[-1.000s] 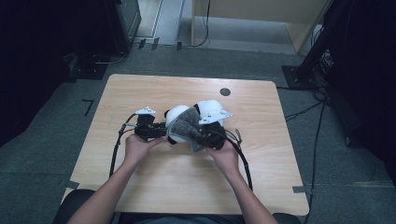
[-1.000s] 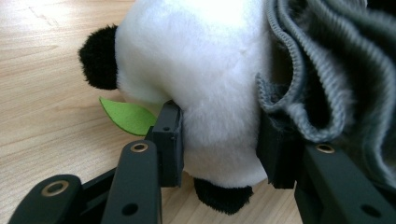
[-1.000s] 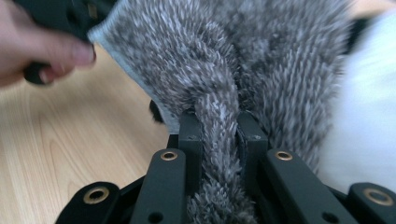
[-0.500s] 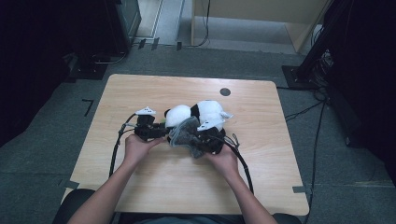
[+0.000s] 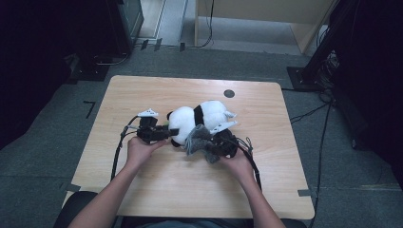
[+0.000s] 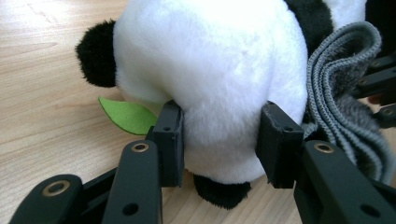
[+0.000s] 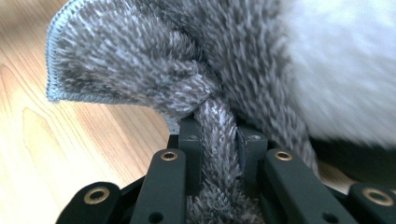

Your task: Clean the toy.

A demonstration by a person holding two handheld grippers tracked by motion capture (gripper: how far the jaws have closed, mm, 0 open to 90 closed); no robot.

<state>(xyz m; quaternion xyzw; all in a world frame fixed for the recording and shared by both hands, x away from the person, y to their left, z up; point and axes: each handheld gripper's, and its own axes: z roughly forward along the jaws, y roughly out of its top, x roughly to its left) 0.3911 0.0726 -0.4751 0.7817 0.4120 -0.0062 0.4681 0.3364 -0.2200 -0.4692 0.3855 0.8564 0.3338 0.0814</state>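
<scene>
Left gripper view showed a plump white-and-black panda plush squeezed by the left gripper jaws, green felt leaf — shaggy grey cloth pinched tight in the right gripper jaws.

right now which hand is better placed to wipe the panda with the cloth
Right: its tool already pinches the grey cloth against the plush panda. The left tool is clamped on the panda, steadying it.

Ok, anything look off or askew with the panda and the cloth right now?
Nothing stands out. The plush panda lies on its side on the table, squeezed by the left gripper. The grey cloth is bunched in the right gripper, against the panda.
</scene>
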